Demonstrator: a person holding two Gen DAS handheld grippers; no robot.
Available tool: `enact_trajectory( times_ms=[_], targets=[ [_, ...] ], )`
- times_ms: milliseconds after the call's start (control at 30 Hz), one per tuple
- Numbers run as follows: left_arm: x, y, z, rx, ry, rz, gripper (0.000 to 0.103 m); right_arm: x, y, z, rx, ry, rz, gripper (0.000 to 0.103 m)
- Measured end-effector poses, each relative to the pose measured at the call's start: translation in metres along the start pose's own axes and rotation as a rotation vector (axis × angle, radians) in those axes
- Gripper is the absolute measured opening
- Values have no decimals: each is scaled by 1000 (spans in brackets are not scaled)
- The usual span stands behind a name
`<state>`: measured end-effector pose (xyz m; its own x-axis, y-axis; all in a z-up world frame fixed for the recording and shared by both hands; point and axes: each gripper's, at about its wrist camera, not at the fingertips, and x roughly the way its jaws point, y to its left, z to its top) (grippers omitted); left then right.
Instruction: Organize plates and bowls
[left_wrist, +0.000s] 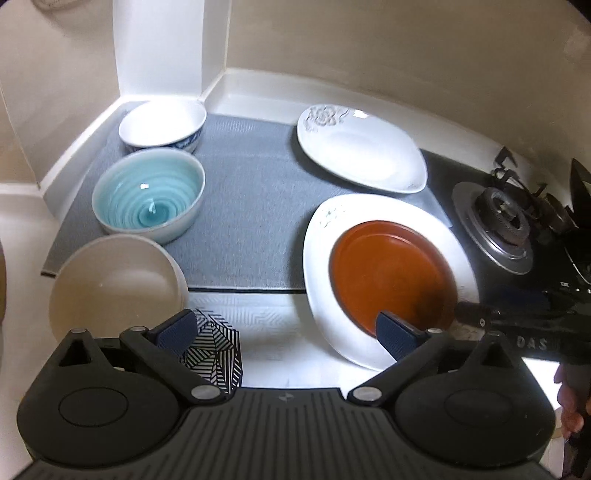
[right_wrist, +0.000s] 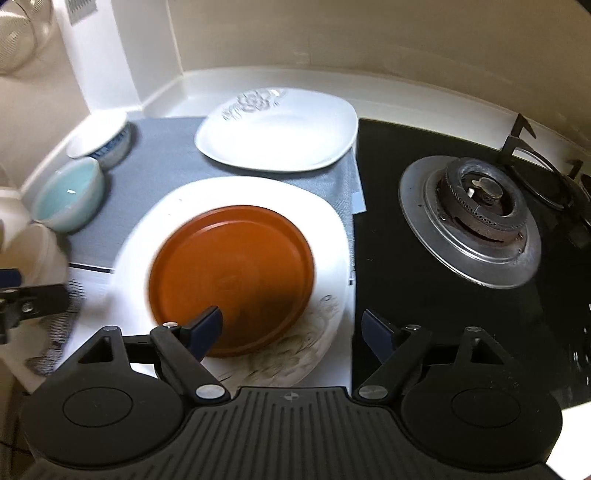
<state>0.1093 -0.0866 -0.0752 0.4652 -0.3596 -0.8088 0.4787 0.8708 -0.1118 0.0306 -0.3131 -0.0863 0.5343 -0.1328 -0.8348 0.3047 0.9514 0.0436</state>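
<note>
The only writing I can read is "DAS" on the dark body of the right gripper (left_wrist: 524, 332), seen from the left wrist camera; no dish shows a brand, only grey flower prints on the two white plates.

On the table (left_wrist: 280, 306), a grey mat (left_wrist: 243, 206) carries most of the dishes. The orange plate (right_wrist: 232, 273) sits on the near white plate (right_wrist: 147, 236), whose front edge juts past the mat toward me. The far white plate (right_wrist: 280, 133) lies apart behind it, its right edge just beside the black hob (right_wrist: 406, 295) with its burner (right_wrist: 472, 218).

Along the mat's left side three bowls stand in a row: a blue-patterned white bowl (left_wrist: 162, 125) in the corner, a turquoise bowl (left_wrist: 147, 195), then a beige bowl (left_wrist: 118, 284) nearest. The middle of the mat lies bare between bowls and plates.

The left gripper (left_wrist: 284, 332) is spread wide, nothing between its fingers; the right gripper is also spread, over the near plate's right rim, pinching nothing.

Only the left view shows a black-and-white striped object (left_wrist: 214, 350) beside the beige bowl; only the right view shows the hob in full.
</note>
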Motion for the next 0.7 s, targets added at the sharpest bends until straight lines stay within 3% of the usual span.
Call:
enact_trajectory(
  times_ms=[333, 700],
  targets=[
    [-30, 1, -3, 67, -41, -48, 103, -64, 32, -18, 34, -95, 68, 89],
    [-44, -5, -15, 145, -54, -74, 103, -86, 50, -42, 79, -117, 51, 90]
  ],
)
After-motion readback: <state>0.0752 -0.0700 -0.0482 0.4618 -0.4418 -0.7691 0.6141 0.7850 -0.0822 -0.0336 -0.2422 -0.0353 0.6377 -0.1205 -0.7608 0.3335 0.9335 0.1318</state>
